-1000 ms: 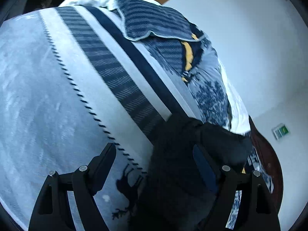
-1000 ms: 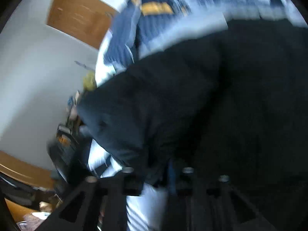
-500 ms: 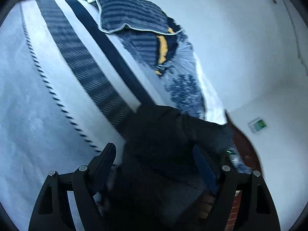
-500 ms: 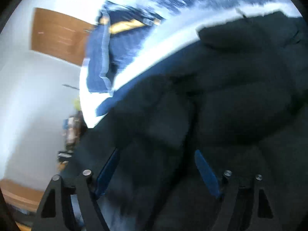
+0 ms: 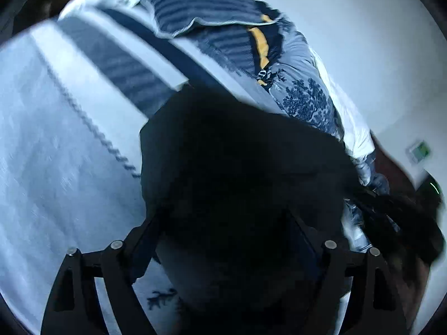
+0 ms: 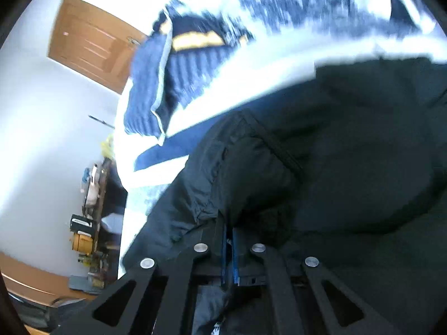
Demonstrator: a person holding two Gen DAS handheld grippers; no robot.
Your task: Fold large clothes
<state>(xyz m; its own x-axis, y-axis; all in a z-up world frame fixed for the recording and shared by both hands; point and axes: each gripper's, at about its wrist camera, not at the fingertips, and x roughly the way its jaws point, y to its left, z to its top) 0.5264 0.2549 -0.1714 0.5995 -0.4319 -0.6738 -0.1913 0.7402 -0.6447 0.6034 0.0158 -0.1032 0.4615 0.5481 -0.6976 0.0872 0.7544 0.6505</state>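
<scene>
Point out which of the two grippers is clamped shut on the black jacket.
The right gripper: its blue pads have just closed together, pinching a fold of the black jacket. The left gripper stands wide open around the jacket.

Black jacket (image 5: pixel 237 167); bedspread (image 5: pixel 56 153) pale blue-white with navy stripes; pillow (image 5: pixel 195 5) navy, finely striped, light piping; door (image 6: pixel 89 44) orange-brown wood; walls (image 5: pixel 363 42) white.

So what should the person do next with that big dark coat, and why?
Probably draw the right tool across to carry the pinched edge of the black jacket over itself. Its jaws have just closed with fabric between them, while the left tool stands open around the bulk, gripping nothing. The jacket still lies bunched on the bed cover.
</scene>
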